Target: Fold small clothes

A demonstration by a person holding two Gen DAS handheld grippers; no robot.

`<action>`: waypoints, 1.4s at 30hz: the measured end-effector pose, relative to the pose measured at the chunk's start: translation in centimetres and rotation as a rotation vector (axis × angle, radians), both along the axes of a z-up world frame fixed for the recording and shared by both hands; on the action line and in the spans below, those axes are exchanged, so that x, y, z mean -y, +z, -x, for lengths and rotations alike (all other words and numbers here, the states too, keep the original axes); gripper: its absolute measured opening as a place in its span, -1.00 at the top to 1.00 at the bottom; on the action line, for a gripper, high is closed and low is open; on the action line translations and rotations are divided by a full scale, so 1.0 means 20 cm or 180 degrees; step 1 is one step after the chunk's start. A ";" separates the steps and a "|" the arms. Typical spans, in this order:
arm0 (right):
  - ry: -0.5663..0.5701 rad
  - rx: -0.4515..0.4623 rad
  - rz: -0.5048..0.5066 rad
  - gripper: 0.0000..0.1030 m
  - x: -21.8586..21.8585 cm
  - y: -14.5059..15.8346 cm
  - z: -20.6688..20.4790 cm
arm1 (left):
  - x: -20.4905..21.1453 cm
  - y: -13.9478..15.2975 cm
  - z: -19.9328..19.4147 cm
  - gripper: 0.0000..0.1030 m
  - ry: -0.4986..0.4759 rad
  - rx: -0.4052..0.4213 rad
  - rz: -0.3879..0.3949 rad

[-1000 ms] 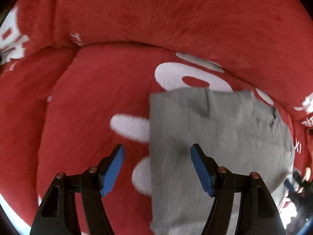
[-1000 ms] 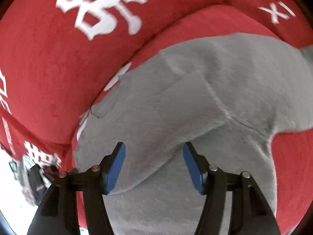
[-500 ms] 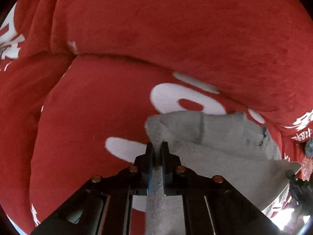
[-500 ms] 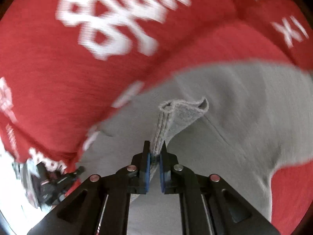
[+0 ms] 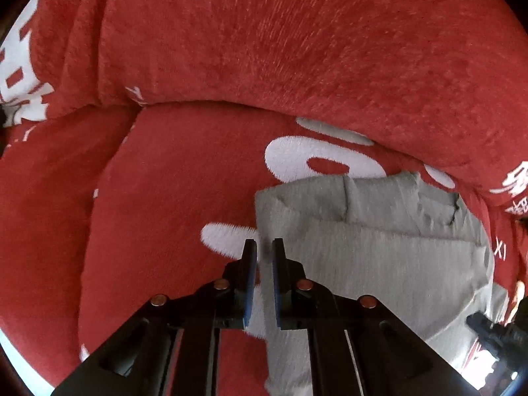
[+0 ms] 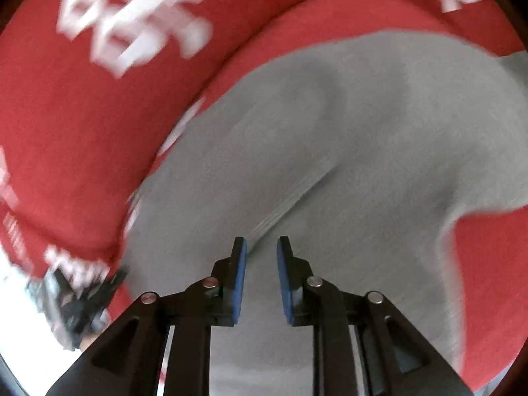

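A small grey garment (image 5: pixel 379 257) lies on a red sofa seat, with one layer folded over another. My left gripper (image 5: pixel 264 247) sits over the garment's left edge, its jaws a narrow gap apart with nothing pinched between them. In the right wrist view the same grey garment (image 6: pixel 346 138) fills the middle, with a fold line running across it. My right gripper (image 6: pixel 261 247) hovers over that cloth, jaws slightly apart and empty. The view is blurred by motion.
The red sofa seat cushion (image 5: pixel 171 198) carries white lettering, and the back cushion (image 5: pixel 297 49) rises behind it. The other gripper (image 5: pixel 495 333) shows at the lower right of the left wrist view. The sofa's red back (image 6: pixel 82 115) stands left of the garment.
Both grippers closed on the grey cloth and lifted its edge half a second ago. Now both have let go, jaws parted a little, and the cloth lies folded over.
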State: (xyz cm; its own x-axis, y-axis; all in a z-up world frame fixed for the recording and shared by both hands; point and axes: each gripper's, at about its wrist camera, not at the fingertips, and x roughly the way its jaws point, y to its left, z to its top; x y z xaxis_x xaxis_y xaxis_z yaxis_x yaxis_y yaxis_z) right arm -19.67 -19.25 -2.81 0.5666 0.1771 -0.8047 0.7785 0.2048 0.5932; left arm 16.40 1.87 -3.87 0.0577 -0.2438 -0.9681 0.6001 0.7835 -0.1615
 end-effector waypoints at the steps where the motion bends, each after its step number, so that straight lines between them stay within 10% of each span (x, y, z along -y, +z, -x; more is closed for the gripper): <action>1: 0.0103 0.0059 -0.0072 0.37 -0.06 -0.01 -0.06 | -0.02 0.02 0.01 0.81 -0.0022 0.0019 -0.0040; 3: 0.0330 0.0205 -0.0256 0.17 -0.22 -0.03 -0.22 | -0.06 0.03 0.03 0.66 -0.0032 0.0020 -0.0120; 5: 0.0519 0.0360 -0.0495 0.15 -0.41 -0.09 -0.41 | -0.12 0.04 0.04 -0.72 0.0024 0.0053 -0.0222; 6: 0.0545 0.0402 -0.0592 0.15 -0.46 -0.12 -0.48 | -0.16 0.06 0.04 -0.85 0.0073 0.0155 -0.0252; 13: 0.0450 0.0463 -0.0704 0.20 -0.72 -0.30 -0.85 | -0.37 0.11 0.05 -0.86 0.0104 0.0256 -0.0343; 16: 0.0510 0.0457 -0.0608 0.86 -0.73 -0.29 -0.90 | -0.44 0.11 0.05 -0.86 0.0156 0.0226 -0.0348; 25: 0.0840 0.0330 -0.0627 0.80 -0.80 -0.31 -0.95 | -0.40 0.04 0.23 -0.86 -0.0021 0.0069 -0.0410; 32: 0.0994 0.0059 -0.0336 0.58 -0.67 -0.16 -0.58 | -0.16 0.07 0.49 -0.86 -0.0398 0.0079 -0.0381; 35: 0.0767 -0.0088 -0.0235 0.20 -0.54 -0.11 -0.33 | -0.03 0.05 0.61 -0.86 -0.0520 -0.0131 -0.0370; 42: 0.0066 -0.0289 -0.0170 0.20 -0.24 -0.04 0.22 | 0.26 0.04 0.86 -0.86 -0.0800 0.0000 -0.0412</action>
State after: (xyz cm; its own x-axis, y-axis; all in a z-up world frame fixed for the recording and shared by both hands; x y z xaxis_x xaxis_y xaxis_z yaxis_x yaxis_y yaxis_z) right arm -23.99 -14.52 -3.63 0.4876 0.2321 -0.8417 0.8255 0.1915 0.5310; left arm -0.75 -3.41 -3.02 0.0111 -0.1246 -0.9921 0.7781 0.6243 -0.0697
